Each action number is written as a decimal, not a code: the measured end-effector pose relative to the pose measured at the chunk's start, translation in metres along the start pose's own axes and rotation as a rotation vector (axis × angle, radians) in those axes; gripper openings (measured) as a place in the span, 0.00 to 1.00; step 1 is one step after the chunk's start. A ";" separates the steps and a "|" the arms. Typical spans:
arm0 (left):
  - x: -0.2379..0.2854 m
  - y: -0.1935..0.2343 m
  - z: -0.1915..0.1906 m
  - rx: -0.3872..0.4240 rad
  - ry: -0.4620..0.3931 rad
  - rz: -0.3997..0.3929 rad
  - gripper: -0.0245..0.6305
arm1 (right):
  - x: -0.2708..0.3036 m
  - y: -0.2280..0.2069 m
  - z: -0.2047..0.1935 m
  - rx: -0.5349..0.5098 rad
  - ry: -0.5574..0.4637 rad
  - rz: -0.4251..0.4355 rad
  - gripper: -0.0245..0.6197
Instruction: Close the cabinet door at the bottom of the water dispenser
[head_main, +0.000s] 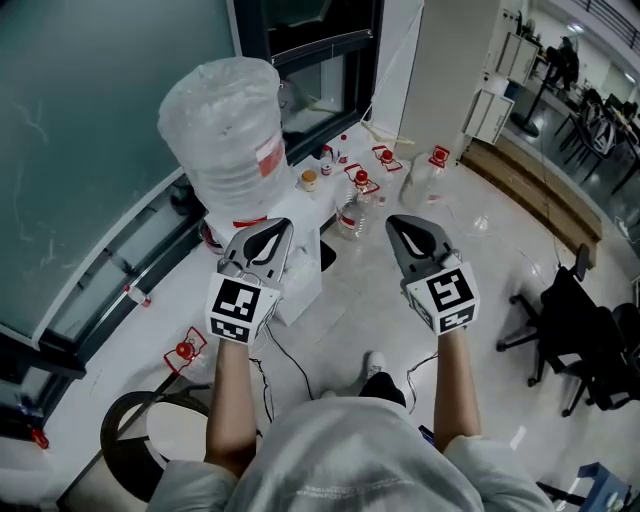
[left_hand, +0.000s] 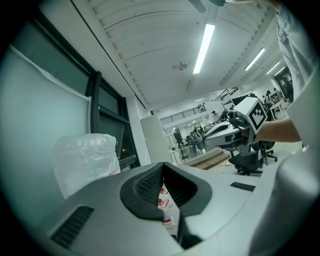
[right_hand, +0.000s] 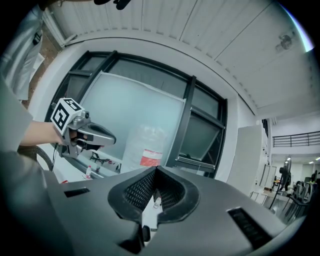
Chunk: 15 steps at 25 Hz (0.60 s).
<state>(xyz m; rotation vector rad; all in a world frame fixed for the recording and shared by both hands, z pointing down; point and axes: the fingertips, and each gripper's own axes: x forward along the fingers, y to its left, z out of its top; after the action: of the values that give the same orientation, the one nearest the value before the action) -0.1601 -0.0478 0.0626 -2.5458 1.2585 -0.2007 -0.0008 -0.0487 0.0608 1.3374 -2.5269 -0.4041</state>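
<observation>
The water dispenser (head_main: 300, 285) is a white box on the floor by the glass wall, topped by a big clear jug (head_main: 225, 130). Its bottom cabinet door is hidden from the head view under the jug and my left gripper. Both grippers are held up level in front of me, apart from the dispenser. My left gripper (head_main: 275, 226) is shut with nothing in it, its jaws meeting at the tips (left_hand: 162, 165). My right gripper (head_main: 400, 222) is shut and empty too (right_hand: 156, 170). Each gripper view shows the jug (left_hand: 85, 160) (right_hand: 145, 147) and the other gripper.
Several small red-capped bottles (head_main: 360, 185) stand on the floor past the dispenser. A black office chair (head_main: 570, 320) is at the right, a wooden platform (head_main: 540, 190) behind it. A round dark stool (head_main: 150, 430) is at the lower left. A cable (head_main: 290, 360) runs across the floor.
</observation>
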 end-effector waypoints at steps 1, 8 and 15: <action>-0.003 0.002 0.004 0.008 -0.003 0.003 0.07 | 0.000 -0.001 0.004 0.007 -0.013 -0.003 0.08; -0.020 0.007 0.023 0.048 -0.021 0.037 0.07 | -0.004 0.009 0.022 -0.026 -0.037 0.024 0.08; -0.027 0.009 0.026 0.048 -0.026 0.048 0.07 | -0.004 0.015 0.024 -0.055 -0.038 0.036 0.08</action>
<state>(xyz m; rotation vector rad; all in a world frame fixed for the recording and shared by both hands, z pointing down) -0.1764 -0.0262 0.0354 -2.4668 1.2879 -0.1851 -0.0188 -0.0338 0.0432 1.2740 -2.5468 -0.4923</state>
